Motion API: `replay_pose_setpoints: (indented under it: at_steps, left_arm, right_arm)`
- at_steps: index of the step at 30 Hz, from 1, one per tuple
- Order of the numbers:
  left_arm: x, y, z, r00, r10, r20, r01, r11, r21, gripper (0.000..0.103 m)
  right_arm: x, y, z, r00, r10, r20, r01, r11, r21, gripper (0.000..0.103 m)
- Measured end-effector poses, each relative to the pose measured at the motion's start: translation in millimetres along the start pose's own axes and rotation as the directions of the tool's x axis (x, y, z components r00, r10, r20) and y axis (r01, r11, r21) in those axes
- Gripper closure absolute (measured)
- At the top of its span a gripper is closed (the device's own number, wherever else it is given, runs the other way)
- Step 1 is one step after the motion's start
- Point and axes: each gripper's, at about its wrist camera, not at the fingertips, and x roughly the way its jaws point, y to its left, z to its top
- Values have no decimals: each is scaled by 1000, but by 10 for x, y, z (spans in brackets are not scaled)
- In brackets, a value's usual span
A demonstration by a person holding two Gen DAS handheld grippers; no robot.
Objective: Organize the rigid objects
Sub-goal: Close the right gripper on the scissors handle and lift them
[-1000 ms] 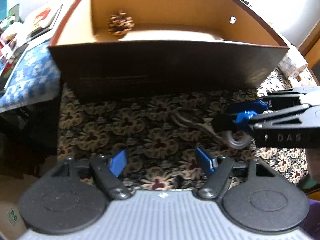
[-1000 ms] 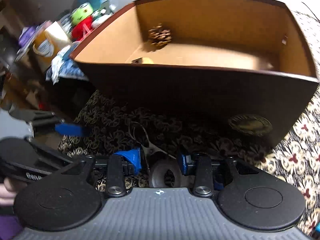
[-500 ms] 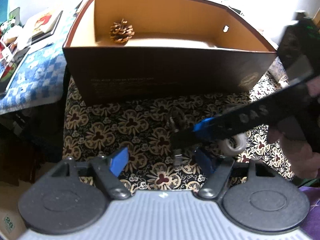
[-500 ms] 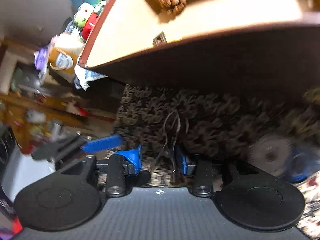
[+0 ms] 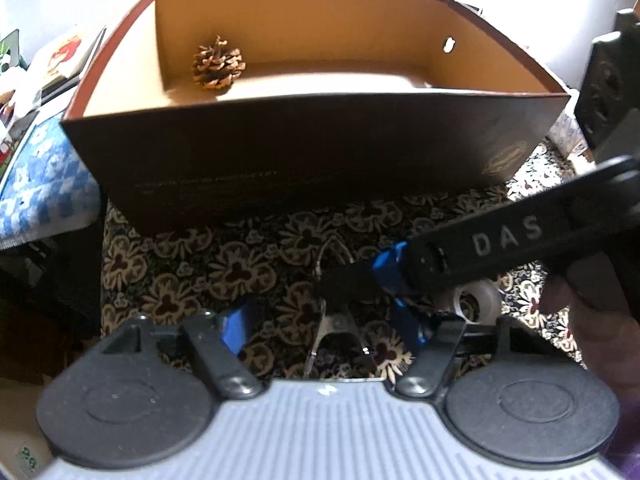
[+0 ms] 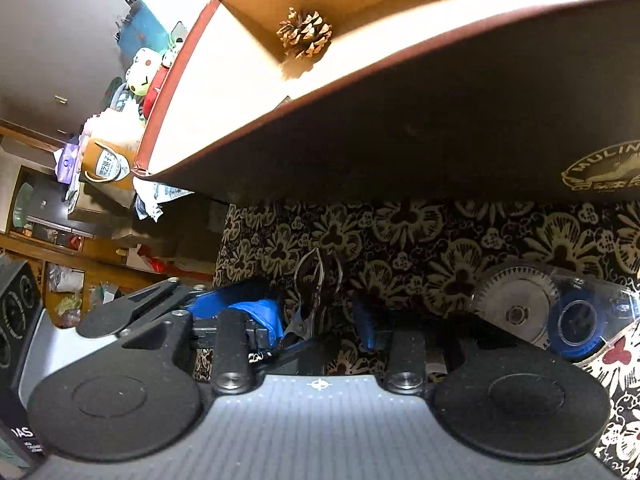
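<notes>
Scissors lie on the floral desk before the box; the right gripper straddles them, spread for grasping, while the left gripper hovers unclenched and empty.

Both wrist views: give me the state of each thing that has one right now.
Cardboard box: open-topped, upright.
Pine cone: inside the box, far left corner.
Metal clip: on the floral cloth, outside the box.
Tape dispenser: on the cloth, lying flat.
Left hand-held gripper: open.
Right hand-held gripper: open around the clip.
</notes>
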Motion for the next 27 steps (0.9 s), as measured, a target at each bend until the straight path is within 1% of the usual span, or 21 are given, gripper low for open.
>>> replay_pose_setpoints:
  at_steps: [1, 2, 5, 7, 8, 11, 13, 16, 19, 21, 24, 27]
  left_arm:
    - [38, 1, 4, 1000, -4, -17, 4, 1000, 0, 54]
    - [62, -2, 5, 1000, -1, -23, 1, 1000, 2, 66]
    - [75, -28, 5, 1000, 19, -16, -19, 1000, 14, 71]
    - [70, -24, -4, 1000, 16, -9, -16, 1000, 5, 77]
    - [65, -15, -10, 1000, 10, -7, -10, 1000, 2, 87]
    - [64, 58, -14, 1000, -28, -5, 28, 999, -28, 87]
    - [62, 146, -17, 998, -58, -3, 58, 996, -66, 87]
    - [54, 268, -22, 994, -112, 3, 111, 984, -140, 87]
    - [-10, 360, -26, 987, -159, 25, 161, 970, -183, 88]
    - [-60, 358, -25, 982, -184, 33, 187, 964, -189, 88]
    - [-79, 292, -35, 984, -177, 32, 180, 968, -173, 88]
    - [-123, 277, -42, 980, -196, 38, 200, 964, -174, 88]
  right_arm:
    - [4, -10, -7, 1000, 5, 4, -5, 1000, 7, 83]
    - [10, -19, -9, 1000, 10, 6, -10, 1000, 16, 83]
    - [26, -37, -11, 1000, 23, 14, -23, 999, 35, 84]
    - [31, -43, -6, 999, 32, 16, -33, 998, 44, 84]
    - [42, -46, -5, 999, 38, 15, -39, 998, 50, 84]
    - [48, -54, 16, 999, 50, 14, -51, 997, 67, 84]
    - [53, -63, 33, 998, 59, 12, -59, 995, 81, 84]
    - [42, -116, 44, 997, 72, 11, -73, 992, 107, 84]
    - [15, -175, 34, 996, 88, 15, -89, 987, 136, 81]
    - [11, -199, 33, 995, 96, 10, -96, 984, 152, 81]
    - [-36, -261, 28, 994, 105, 3, -104, 979, 174, 82]
    - [-174, -273, 7, 991, 132, 14, -132, 976, 174, 84]
